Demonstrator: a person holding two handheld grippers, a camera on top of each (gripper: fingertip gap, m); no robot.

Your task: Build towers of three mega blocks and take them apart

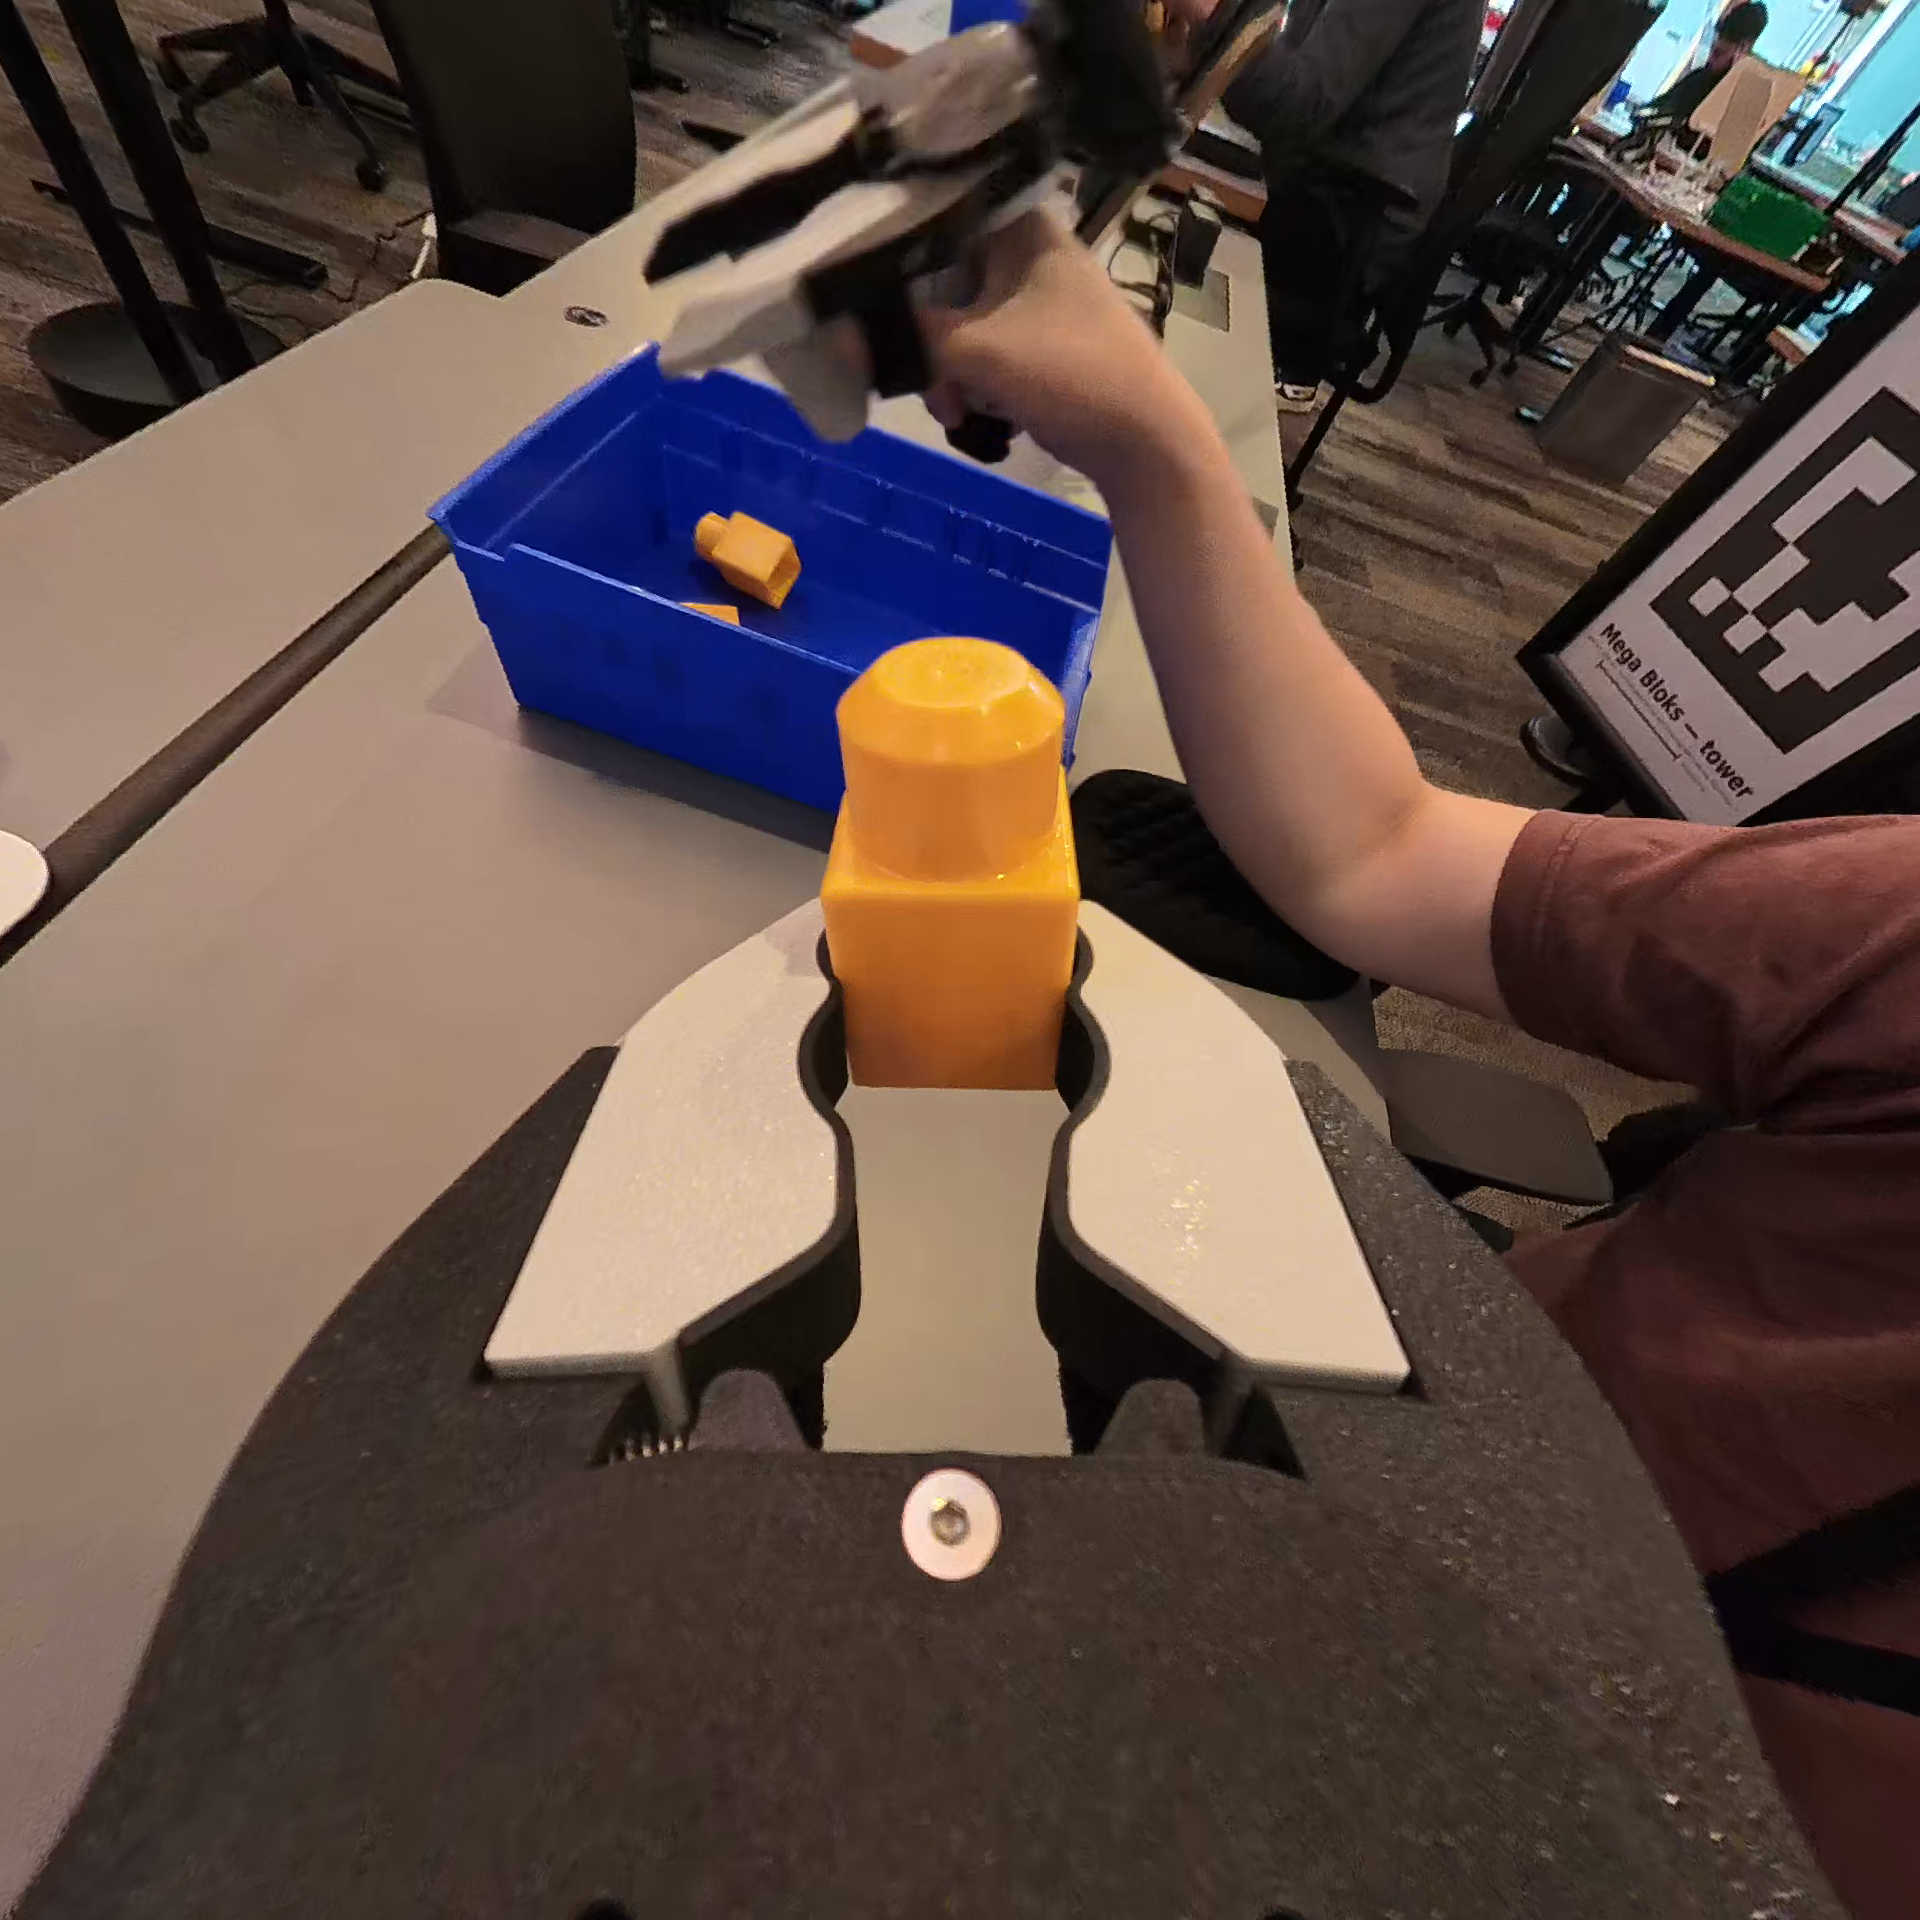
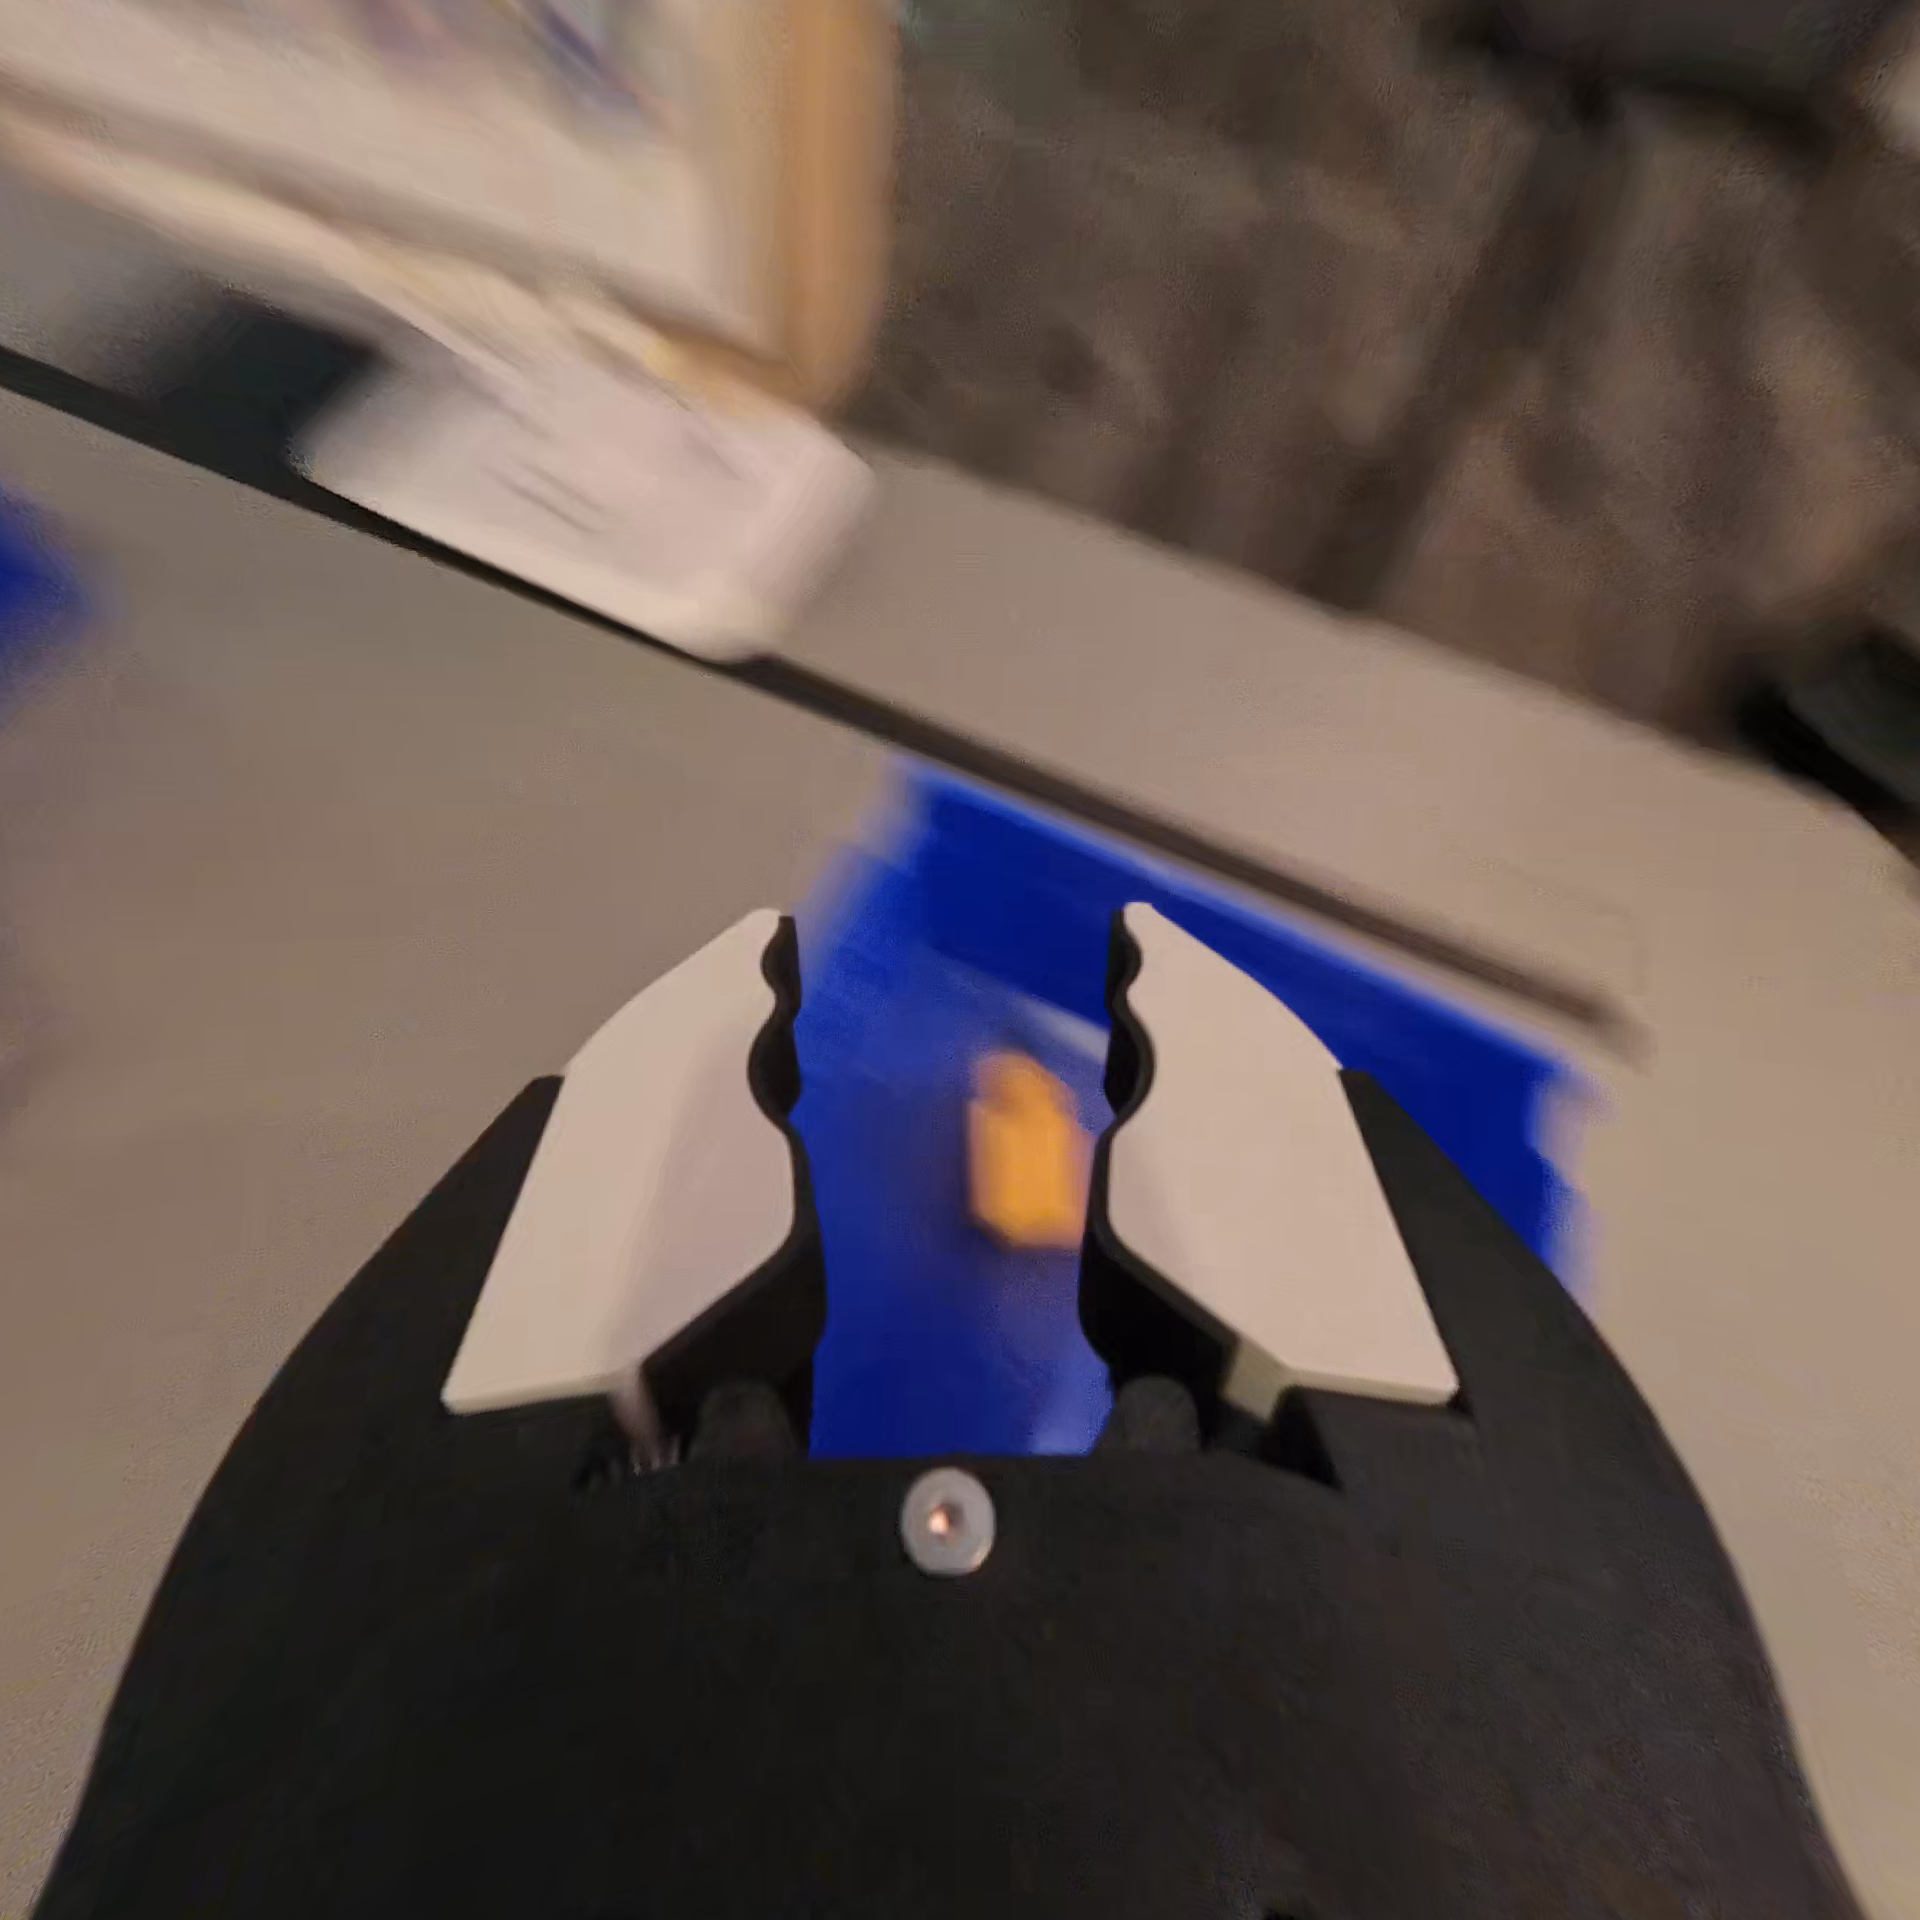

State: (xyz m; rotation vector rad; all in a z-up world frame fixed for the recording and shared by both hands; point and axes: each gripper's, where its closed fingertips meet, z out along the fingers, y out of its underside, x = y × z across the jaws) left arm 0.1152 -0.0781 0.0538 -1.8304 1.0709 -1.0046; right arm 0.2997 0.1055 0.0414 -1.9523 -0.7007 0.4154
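Observation:
My left gripper (image 1: 951, 997) is shut on an orange mega block (image 1: 951, 894), both pads pressed on its square body, its round stud pointing away from me above the grey table (image 1: 312, 935). A blue bin (image 1: 623, 665) stands beyond it with an orange block (image 1: 750, 556) lying on its side and part of another orange piece (image 1: 715, 613) inside. My right gripper (image 2: 951, 997) is open and empty, held high over the bin (image 2: 1039, 935); the orange block (image 2: 1023, 1153) shows blurred far below between its fingers. The right gripper also shows in the left wrist view (image 1: 769, 312), above the bin's far rim.
A person's arm (image 1: 1247, 675) reaches across the right side of the table. A black mesh pad (image 1: 1195, 883) lies right of the held block. A framed marker sign (image 1: 1787, 582) stands at the right. Chairs and desks fill the room behind. My hands' fingertips stand some 30 cm from each other.

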